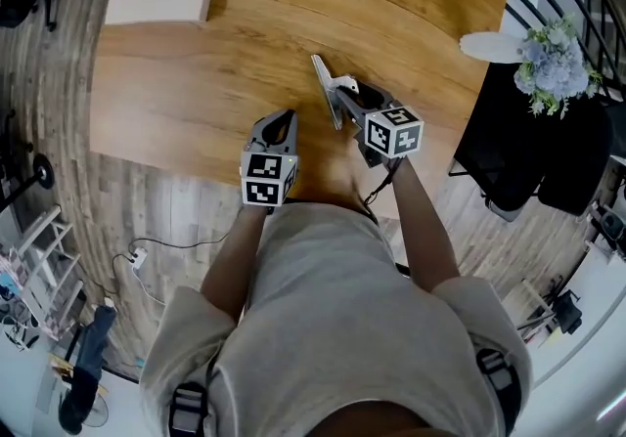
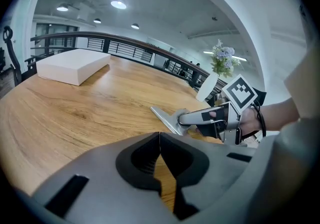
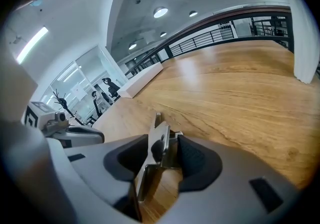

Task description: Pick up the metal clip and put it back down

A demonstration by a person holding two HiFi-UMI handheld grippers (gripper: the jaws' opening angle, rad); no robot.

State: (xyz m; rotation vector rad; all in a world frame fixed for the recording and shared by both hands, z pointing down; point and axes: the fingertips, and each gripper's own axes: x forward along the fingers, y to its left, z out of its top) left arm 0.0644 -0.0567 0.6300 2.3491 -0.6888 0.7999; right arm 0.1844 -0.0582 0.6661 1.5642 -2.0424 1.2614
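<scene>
The clip [image 3: 159, 142] is seen on the worktop [image 1: 245, 34], ungripped between the right hand-held gripper's [image 3: 163, 136] spread jaws; the left hand-held gripper [image 2: 160, 132] is closed, empty.

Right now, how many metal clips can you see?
1. The metal clip stands between the right gripper's open jaws, over the wooden table near the person's edge. No other shows; one may be hidden.
</scene>
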